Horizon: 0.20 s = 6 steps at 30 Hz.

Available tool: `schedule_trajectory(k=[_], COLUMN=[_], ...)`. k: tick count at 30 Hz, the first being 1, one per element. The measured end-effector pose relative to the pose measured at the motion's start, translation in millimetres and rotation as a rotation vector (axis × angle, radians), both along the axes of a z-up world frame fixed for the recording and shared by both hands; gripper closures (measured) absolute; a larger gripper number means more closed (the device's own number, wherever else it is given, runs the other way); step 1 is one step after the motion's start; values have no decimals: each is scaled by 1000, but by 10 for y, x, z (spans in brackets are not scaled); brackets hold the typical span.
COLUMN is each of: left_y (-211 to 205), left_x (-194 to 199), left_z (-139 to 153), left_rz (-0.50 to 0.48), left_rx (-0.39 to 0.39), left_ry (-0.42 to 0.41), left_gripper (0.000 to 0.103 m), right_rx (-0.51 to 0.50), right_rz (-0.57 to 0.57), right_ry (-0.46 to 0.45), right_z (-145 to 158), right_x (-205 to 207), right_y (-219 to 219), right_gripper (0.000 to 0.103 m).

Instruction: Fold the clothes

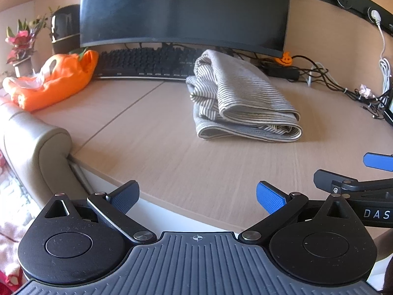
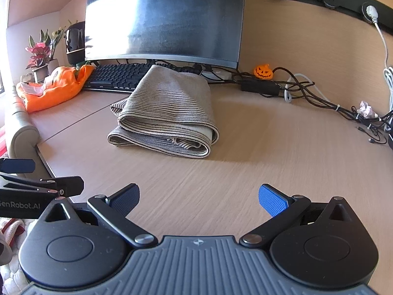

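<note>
A grey striped garment (image 1: 242,100) (image 2: 167,115) lies folded in a thick bundle on the wooden desk (image 1: 147,142) (image 2: 270,142), its far end resting against the keyboard. An orange garment (image 1: 52,81) (image 2: 55,87) sits crumpled at the desk's far left. My left gripper (image 1: 196,198) hangs open over the desk's near edge, well short of the striped bundle, with nothing between its fingers. My right gripper (image 2: 199,199) is open too and holds nothing, with the bundle ahead and slightly left. Each gripper shows at the other view's side edge.
A dark monitor (image 1: 184,12) (image 2: 164,19) and black keyboard (image 1: 147,61) (image 2: 118,76) stand at the back. A pumpkin figure (image 2: 263,71), tangled cables (image 2: 319,95) and a crumpled paper lie at the right. A potted plant (image 2: 40,56) and a grey chair arm (image 1: 36,142) are left.
</note>
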<state>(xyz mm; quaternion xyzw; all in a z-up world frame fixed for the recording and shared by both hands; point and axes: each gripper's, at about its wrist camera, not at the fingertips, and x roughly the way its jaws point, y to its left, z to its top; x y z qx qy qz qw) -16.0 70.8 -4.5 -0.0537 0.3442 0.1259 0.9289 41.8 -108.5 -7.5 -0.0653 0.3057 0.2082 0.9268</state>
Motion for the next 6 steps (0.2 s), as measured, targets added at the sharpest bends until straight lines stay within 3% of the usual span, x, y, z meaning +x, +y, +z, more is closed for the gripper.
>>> schedule_trajectory(k=[6], left_y=[79], left_x=[59], left_z=[-23], left_rz=[-10], left_rx=[-18], left_ry=[-6], left_gripper=[0], right_rx=[-5], right_rz=[-3], right_ry=[11], right_z=[-32], right_x=[47], right_y=[62], right_gripper=[0])
